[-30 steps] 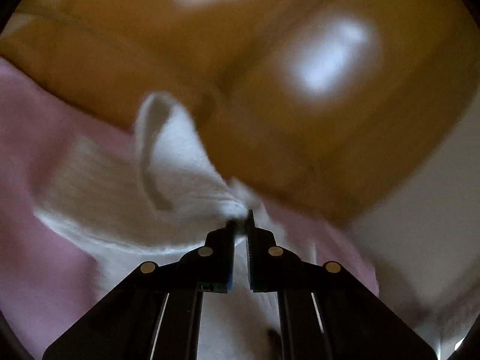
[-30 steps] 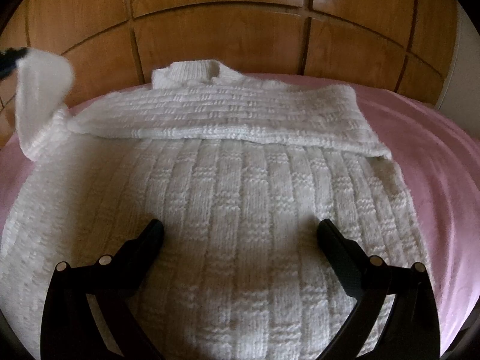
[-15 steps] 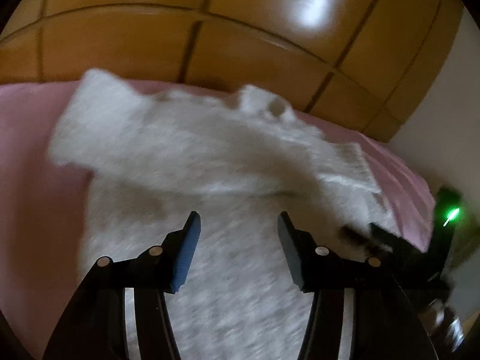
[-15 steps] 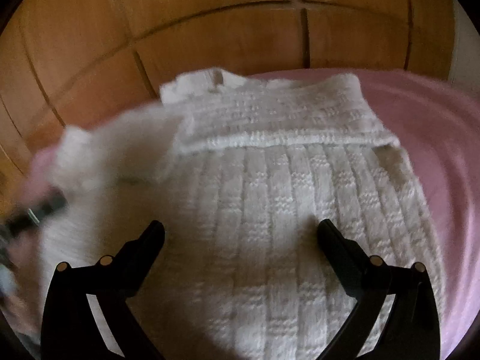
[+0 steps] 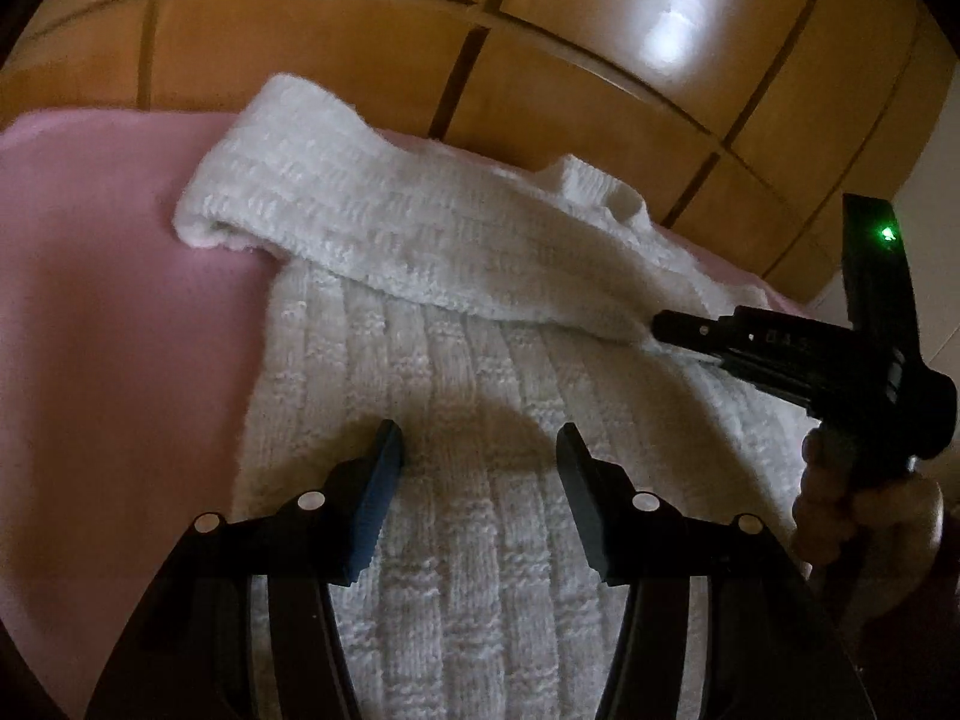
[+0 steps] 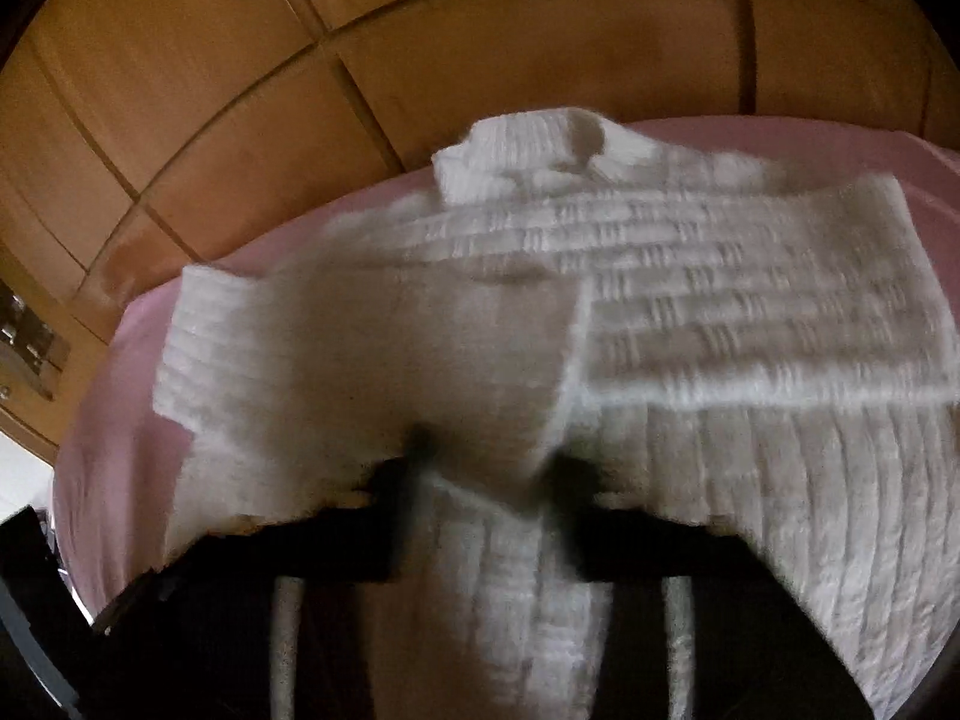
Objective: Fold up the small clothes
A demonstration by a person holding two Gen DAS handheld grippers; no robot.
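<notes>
A white knit sweater [image 5: 456, 372] lies flat on a pink sheet [image 5: 108, 300], both sleeves folded across the chest. My left gripper [image 5: 477, 450] is open and empty, hovering over the sweater's body. In the left wrist view my right gripper [image 5: 660, 321] comes in from the right with its tips at the edge of the folded left sleeve [image 5: 372, 222]. In the blurred right wrist view my right gripper [image 6: 492, 462] sits low against that sleeve [image 6: 336, 348], its fingers partly hidden under the knit. I cannot tell whether it grips the cloth. The collar [image 6: 528, 144] points to the headboard.
A wooden panelled headboard [image 5: 420, 30] rises right behind the bed. The pink sheet shows to the left of the sweater and beyond its right side [image 6: 840, 138]. A pale wall [image 5: 936, 240] is at the far right.
My left gripper let go of the left sleeve, opened and drew back over the sweater's body. The sleeve now lies across the chest. My right gripper moved left onto that sleeve and narrowed.
</notes>
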